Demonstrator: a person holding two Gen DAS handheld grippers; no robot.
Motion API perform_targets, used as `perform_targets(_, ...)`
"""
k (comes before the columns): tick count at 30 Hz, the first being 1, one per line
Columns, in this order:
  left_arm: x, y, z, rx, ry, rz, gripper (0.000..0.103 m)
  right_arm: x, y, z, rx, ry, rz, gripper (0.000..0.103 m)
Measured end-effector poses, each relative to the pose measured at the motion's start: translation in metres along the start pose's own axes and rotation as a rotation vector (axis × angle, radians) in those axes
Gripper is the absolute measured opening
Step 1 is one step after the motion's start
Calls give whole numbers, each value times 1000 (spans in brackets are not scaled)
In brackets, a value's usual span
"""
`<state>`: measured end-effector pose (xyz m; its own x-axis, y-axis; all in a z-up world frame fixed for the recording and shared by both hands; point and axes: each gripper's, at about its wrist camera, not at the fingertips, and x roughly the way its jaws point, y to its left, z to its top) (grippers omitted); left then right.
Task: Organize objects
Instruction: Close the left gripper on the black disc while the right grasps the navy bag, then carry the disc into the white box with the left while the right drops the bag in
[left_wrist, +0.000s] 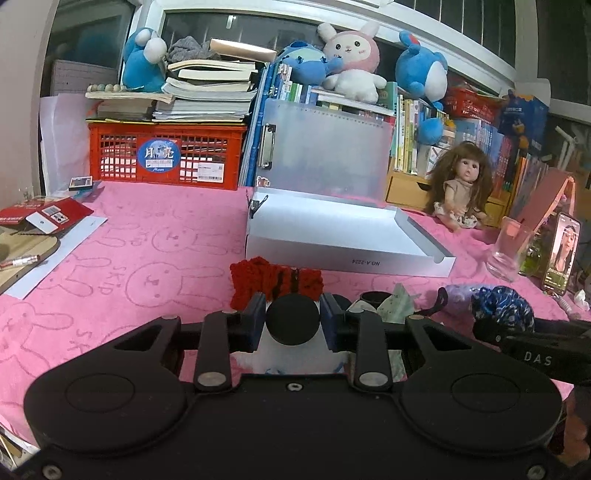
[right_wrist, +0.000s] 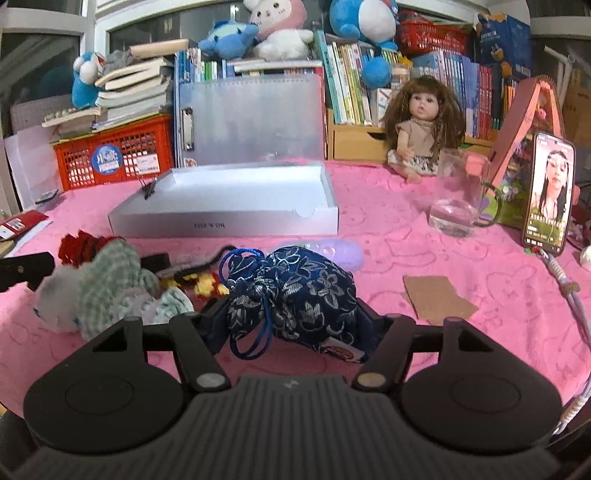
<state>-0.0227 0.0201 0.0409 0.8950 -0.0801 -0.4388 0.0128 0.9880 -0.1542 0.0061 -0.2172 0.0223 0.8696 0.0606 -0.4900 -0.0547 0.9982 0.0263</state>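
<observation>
My left gripper (left_wrist: 293, 320) is shut on a white soft toy with a round black part (left_wrist: 293, 320), low over the pink cloth. A red knitted piece (left_wrist: 275, 282) lies just beyond it. My right gripper (right_wrist: 291, 314) is shut on a dark blue floral drawstring pouch (right_wrist: 295, 291); the pouch also shows at the right of the left wrist view (left_wrist: 502, 304). An open silver-white box (left_wrist: 332, 236) stands ahead of both, also in the right wrist view (right_wrist: 229, 218). A green checked cloth toy (right_wrist: 107, 280) lies left of the pouch.
A glass (right_wrist: 458, 195), a lit phone (right_wrist: 550, 195) and a doll (right_wrist: 421, 125) stand at the right. A cardboard scrap (right_wrist: 436, 297) lies on the cloth. A purple item (right_wrist: 340, 251) lies behind the pouch. A red crate (left_wrist: 166, 155) with books stands at the back left.
</observation>
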Motion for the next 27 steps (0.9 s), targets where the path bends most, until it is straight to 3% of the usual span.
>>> perform_targets(27,44,-24,52,33,27,-45,30,6,-8,40,43,-66,59,68)
